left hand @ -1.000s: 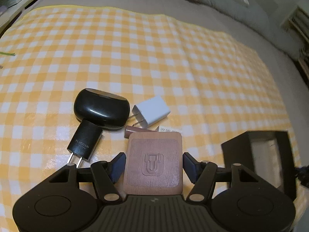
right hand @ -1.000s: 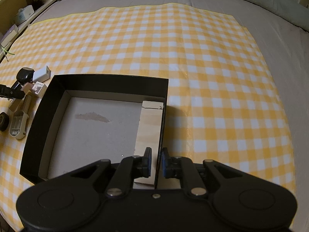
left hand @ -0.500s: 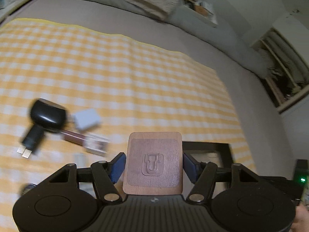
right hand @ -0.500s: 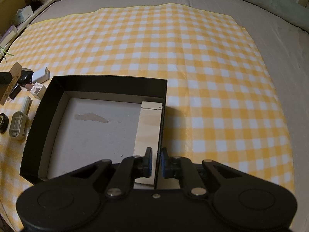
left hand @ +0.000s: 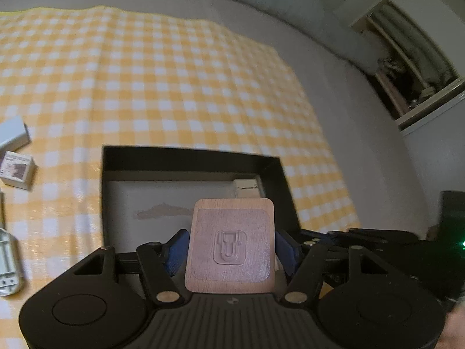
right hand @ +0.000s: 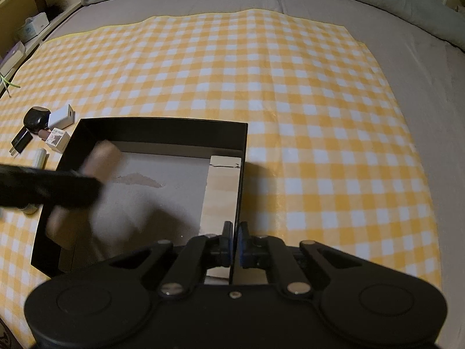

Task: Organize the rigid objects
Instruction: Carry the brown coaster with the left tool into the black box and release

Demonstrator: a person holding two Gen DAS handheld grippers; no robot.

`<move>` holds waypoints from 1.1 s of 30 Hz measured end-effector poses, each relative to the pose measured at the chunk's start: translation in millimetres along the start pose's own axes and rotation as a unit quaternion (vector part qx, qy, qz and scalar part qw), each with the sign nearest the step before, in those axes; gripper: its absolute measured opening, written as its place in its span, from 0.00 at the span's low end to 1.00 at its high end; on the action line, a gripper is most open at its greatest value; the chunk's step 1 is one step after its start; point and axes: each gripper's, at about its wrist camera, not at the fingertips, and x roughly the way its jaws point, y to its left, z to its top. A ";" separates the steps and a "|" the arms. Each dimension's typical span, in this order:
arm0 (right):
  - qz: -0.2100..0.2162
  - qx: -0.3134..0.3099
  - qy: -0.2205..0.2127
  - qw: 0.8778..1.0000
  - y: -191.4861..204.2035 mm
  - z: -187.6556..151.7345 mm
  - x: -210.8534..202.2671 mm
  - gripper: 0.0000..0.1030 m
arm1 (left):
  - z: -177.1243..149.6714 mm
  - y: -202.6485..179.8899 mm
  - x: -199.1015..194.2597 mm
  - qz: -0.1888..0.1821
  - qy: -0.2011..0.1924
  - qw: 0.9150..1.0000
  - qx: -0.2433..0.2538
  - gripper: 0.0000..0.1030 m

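Note:
My left gripper [left hand: 231, 247] is shut on a flat wooden square block [left hand: 231, 244] with a stamped logo and holds it over the open black box [left hand: 191, 157]. In the right wrist view the same block [right hand: 98, 160] and the left gripper appear blurred above the box's left half. My right gripper [right hand: 234, 235] is shut on the box's right wall [right hand: 241, 174], near its front corner. The box floor [right hand: 162, 203] is pale cardboard and holds nothing else.
Left of the box on the yellow checked cloth [right hand: 290, 87] lie a black case [right hand: 34, 119], a white charger [right hand: 61, 118], a black plug [right hand: 21, 141], a small printed carton [right hand: 59, 139] and a pale tube [right hand: 39, 158]. Grey bedding surrounds the cloth.
My left gripper has lifted the wooden block from beside the pile of small objects and carried it right, over the box. My right gripper has stayed shut on the box wall.

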 end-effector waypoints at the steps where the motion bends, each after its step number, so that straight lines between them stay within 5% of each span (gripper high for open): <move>1: 0.001 0.001 0.000 1.000 0.4 -1.0 -0.6 0.04 | 0.9 1.0 6.6 0.006 0.001 1.000 -0.002 0.63; 15: 0.003 0.005 -0.004 1.000 2.2 -4.2 -7.6 0.04 | 8.8 -2.0 63.6 0.056 -0.018 0.997 -0.045 0.63; 28: 0.008 0.011 -0.006 1.000 3.1 -6.0 -9.7 0.04 | 11.0 6.8 67.3 0.042 -0.009 0.997 -0.070 0.65; 33: 0.005 0.011 -0.006 1.000 4.6 -7.2 -10.1 0.04 | 7.8 3.2 65.4 0.062 0.000 0.997 -0.038 0.64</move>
